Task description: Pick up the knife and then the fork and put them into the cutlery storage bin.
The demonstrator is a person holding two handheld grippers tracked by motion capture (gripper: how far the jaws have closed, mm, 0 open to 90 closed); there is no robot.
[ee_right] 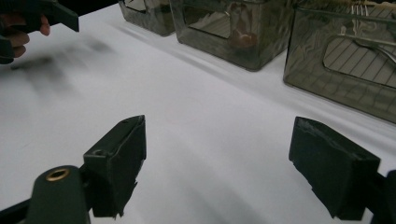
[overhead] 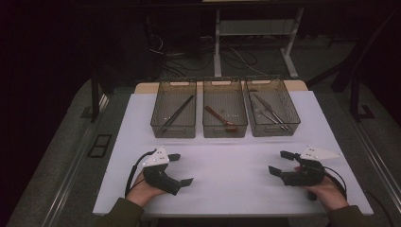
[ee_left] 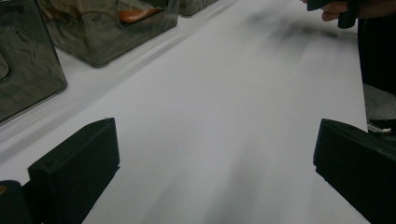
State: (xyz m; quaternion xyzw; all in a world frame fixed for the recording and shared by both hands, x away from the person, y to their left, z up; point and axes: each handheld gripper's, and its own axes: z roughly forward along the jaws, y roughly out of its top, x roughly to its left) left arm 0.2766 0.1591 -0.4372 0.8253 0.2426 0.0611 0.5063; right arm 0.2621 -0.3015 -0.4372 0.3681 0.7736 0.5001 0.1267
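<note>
In the high view, the left gripper (overhead: 182,169) and right gripper (overhead: 279,162) rest low in the frame, both open and empty. Three smoky transparent plastic bins (overhead: 225,113) with cutlery stand at centre.

In the left gripper view, the nearest bin (ee_left: 28,70) is at the upper left; a careless swing could knock it.

In the right gripper view, the bin with forks (ee_right: 345,56) is at the upper right; its wall could block the wide jaws.

The high view is dim, with the white table (overhead: 227,170) the only well-lit surface and the room beyond its far edge nearly black. In the left gripper view, soft smeared shadows lie on the sheet toward the far corner, and the near black jaws are slightly out of focus. The 3 smoky bins (ee_right: 224,28) in the right gripper view carry faint wavy reflections.
</note>
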